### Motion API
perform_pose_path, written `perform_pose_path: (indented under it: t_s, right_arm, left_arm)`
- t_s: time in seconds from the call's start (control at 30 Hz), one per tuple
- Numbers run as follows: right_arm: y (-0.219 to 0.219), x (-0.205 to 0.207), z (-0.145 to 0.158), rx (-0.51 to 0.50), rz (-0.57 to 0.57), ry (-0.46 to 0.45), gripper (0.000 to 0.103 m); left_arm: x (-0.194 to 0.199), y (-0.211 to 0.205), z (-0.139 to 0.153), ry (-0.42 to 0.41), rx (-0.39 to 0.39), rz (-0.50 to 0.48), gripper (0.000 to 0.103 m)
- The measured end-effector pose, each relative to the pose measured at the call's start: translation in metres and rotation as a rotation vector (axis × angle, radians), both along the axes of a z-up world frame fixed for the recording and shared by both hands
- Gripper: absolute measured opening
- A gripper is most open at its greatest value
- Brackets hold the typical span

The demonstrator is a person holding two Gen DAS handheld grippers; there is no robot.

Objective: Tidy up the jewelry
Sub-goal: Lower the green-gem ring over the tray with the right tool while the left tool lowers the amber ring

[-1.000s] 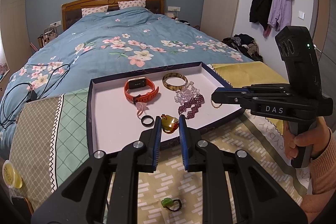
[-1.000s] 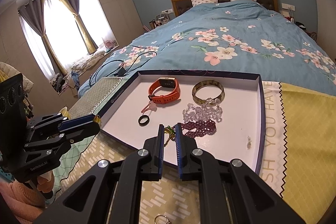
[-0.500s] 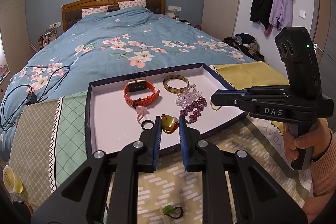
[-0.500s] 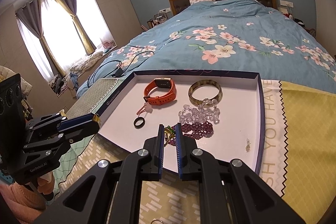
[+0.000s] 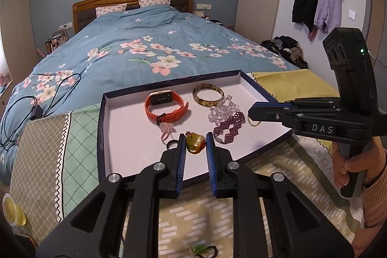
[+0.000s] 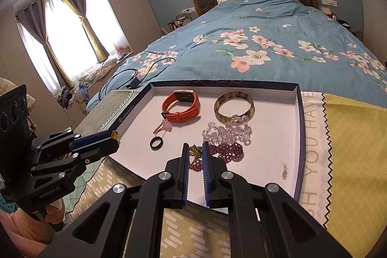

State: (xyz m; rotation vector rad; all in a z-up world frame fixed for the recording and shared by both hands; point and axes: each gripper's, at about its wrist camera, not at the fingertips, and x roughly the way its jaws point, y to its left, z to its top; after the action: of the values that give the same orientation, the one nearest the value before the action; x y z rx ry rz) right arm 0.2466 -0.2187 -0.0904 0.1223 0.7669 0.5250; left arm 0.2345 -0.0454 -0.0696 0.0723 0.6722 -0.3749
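A shallow white tray (image 5: pixel 125 134) (image 6: pixel 273 137) with dark rim holds an orange watch (image 5: pixel 165 105) (image 6: pixel 181 105), a brown bangle (image 5: pixel 208 94) (image 6: pixel 233 104), clear beads (image 5: pixel 221 109) (image 6: pixel 227 132), purple beads (image 5: pixel 228 126) (image 6: pixel 226 150), a pink charm (image 5: pixel 167 131) and a black ring (image 6: pixel 156 143). My left gripper (image 5: pixel 195 143) is shut on an amber pendant (image 5: pixel 195 143) above the tray's near part. My right gripper (image 6: pixel 194 154) is shut on a green and purple bead strand (image 6: pixel 195 156) over the tray.
A green ring (image 5: pixel 202 249) lies on the patterned cloth (image 5: pixel 191 217) in front of the tray. A yellow cloth (image 6: pixel 355 161) lies to the right. Behind is a bed with a flowered blue cover (image 5: pixel 150 50) and a black cable (image 5: pixel 36 110).
Both grippers have moved a little forward and up over the tray, each still holding its piece. The green ring has slid lower in the left wrist view.
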Motion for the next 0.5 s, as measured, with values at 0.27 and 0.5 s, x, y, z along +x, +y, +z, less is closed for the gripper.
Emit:
perform_pose_path:
  t_s: [0.27, 0.5]
  right_arm:
    - [0.001, 0.005, -0.001, -0.005, -0.001, 0.006, 0.009]
    - [0.004, 0.012, -0.002, -0.014, -0.002, 0.016, 0.009]
  left_arm:
    - [0.008, -0.002, -0.005, 0.017, 0.007, 0.007, 0.017]
    - [0.017, -0.005, -0.010, 0.030, 0.018, 0.010, 0.017]
